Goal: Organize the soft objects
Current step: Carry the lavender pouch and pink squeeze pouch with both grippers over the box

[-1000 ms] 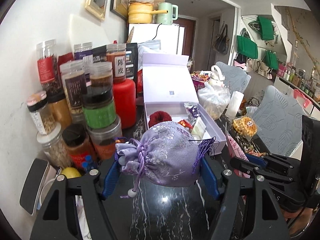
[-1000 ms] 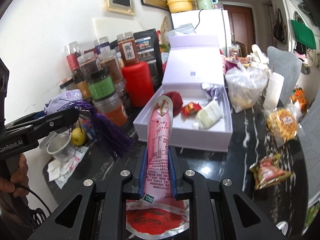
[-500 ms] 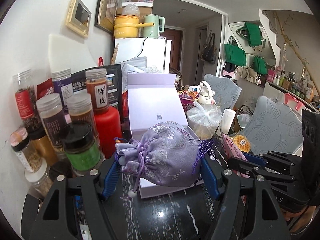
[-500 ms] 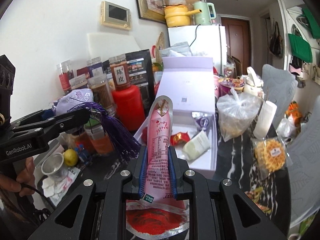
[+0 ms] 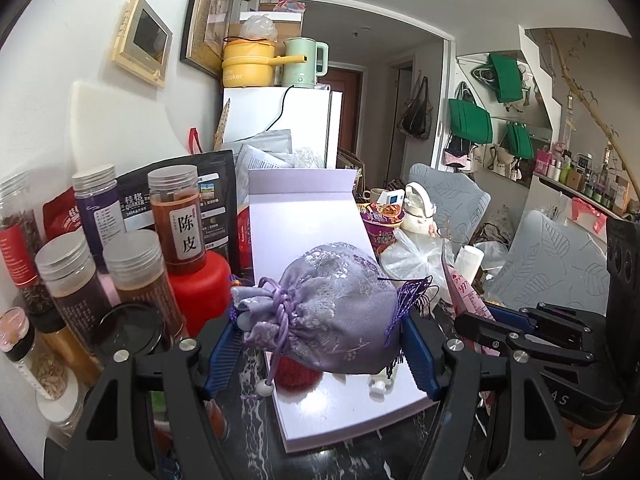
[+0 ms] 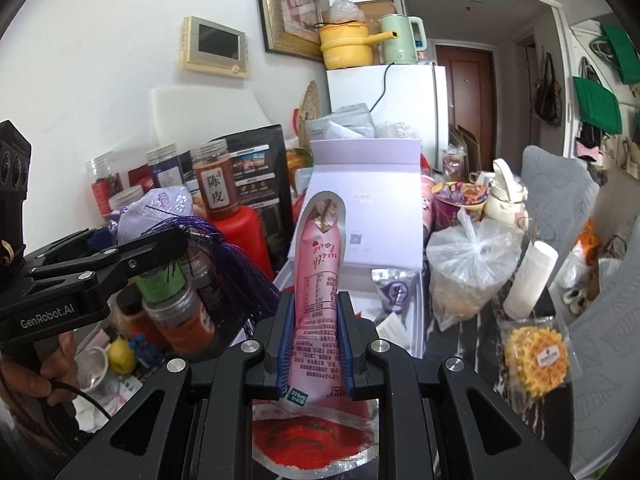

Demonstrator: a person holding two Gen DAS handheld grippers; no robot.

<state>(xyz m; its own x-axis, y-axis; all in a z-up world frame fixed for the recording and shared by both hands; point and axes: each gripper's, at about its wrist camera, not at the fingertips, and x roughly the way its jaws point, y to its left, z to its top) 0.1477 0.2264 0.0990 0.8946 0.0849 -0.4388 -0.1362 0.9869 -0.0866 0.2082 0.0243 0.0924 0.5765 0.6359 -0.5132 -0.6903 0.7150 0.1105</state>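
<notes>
I take the open white box [image 5: 320, 412] on the bench [image 5: 256, 452] as my landmark. My left tool [image 5: 320, 340] is clamped on the lavender drawstring pouch [image 5: 332, 316], one blue pad on each flank, and the pouch hangs above the box's near end, its tassel trailing off to the right. My right tool [image 6: 316, 344] is squeezed tight on the pink snack sachet [image 6: 320, 280], which stands upright between the pads, on the near side of the box and not yet over it.

Inside the box I can make out a red fluffy thing [image 5: 296, 374] under the pouch, a small white tube [image 5: 380, 384] beside it, and in the right view a purple foil packet [image 6: 394, 290] further along. So I judge the sorting partly done: some pieces are in, two are in the air. Left to do: lower and release both. To the right of the box a waffle packet [image 6: 536, 356] still lies on the bench.
</notes>
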